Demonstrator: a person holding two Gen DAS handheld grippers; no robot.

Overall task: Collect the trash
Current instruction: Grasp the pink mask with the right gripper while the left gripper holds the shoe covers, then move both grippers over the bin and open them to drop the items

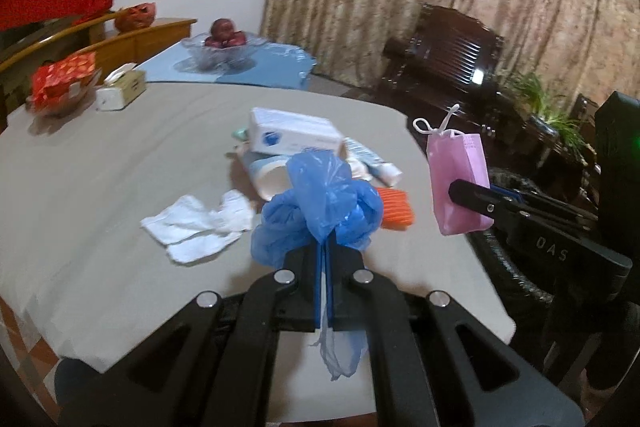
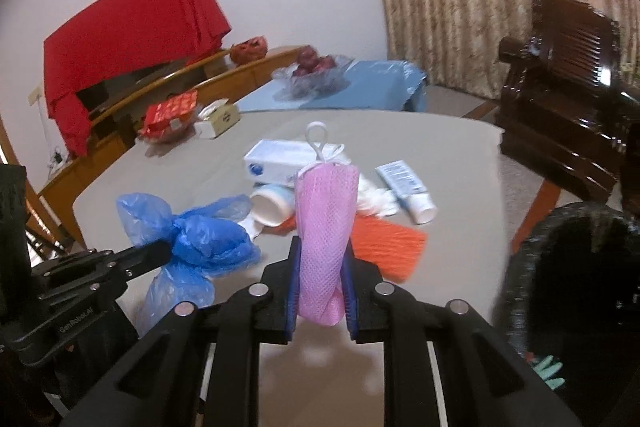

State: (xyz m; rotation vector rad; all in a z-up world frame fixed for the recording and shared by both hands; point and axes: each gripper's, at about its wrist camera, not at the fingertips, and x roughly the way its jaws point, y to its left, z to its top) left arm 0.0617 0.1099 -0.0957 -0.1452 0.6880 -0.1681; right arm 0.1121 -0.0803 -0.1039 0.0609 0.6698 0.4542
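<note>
Two pieces of trash were held clear of the table (image 1: 100,187), one in each gripper. The left gripper (image 1: 323,251) was clamped tight on a crumpled blue plastic bag (image 1: 320,203), with a thin tail of the bag hanging below the fingers. The right gripper (image 2: 320,279) was closed on a folded pink face mask (image 2: 325,227), which stood upright between the blue pads with its white ear loop on top. In the left wrist view the mask hung near the table's right edge, beside the rim of a black trash bin (image 2: 576,267); the bin held a black liner, and a pale green item showed at its lower edge, too unclear to identify. Between the two grippers and the far side of the table lay a small heap: one white box (image 1: 294,135), one white tube (image 2: 408,187), one white bottle (image 2: 270,205) on its side, and one orange ribbed piece (image 2: 384,247). One crumpled white tissue (image 1: 200,223) lay just left of the heap. At the far left of the table stood one tissue box (image 1: 120,91) and one dish with a red packet (image 1: 64,83). One glass bowl (image 1: 220,55) on a blue cloth behind held dark red fruit.
</note>
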